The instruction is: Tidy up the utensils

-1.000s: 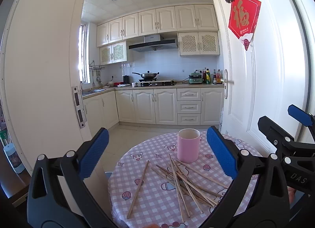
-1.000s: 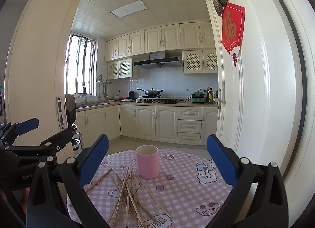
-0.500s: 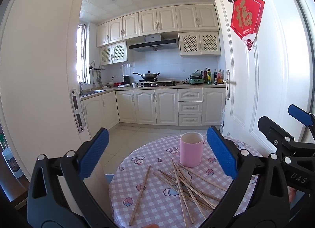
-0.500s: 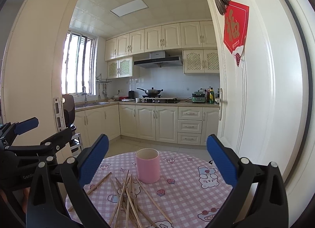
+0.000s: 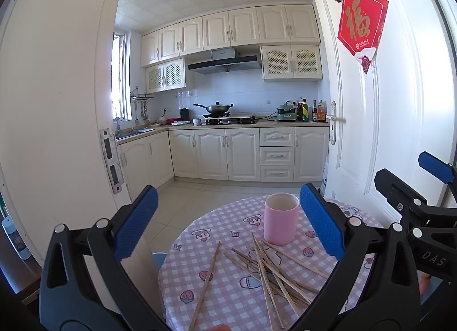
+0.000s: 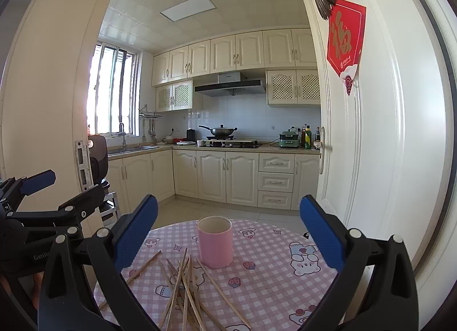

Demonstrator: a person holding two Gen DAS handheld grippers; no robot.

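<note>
Both grippers, left [image 5: 227,221] and right [image 6: 228,231], hung spread wide and empty over the table [image 6: 271,279]. Pink cup [image 6: 214,241] stood upright at the far side, chopsticks [image 6: 185,288] piled loose just near of it, one stray stick [image 5: 205,279] off left.

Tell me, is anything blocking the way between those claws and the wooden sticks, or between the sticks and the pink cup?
Nothing visible does. The chopsticks lie loose on the checked tablecloth in front of the open left claw and open right claw. The pink cup stands upright just beyond the pile, its mouth uncovered.
</note>
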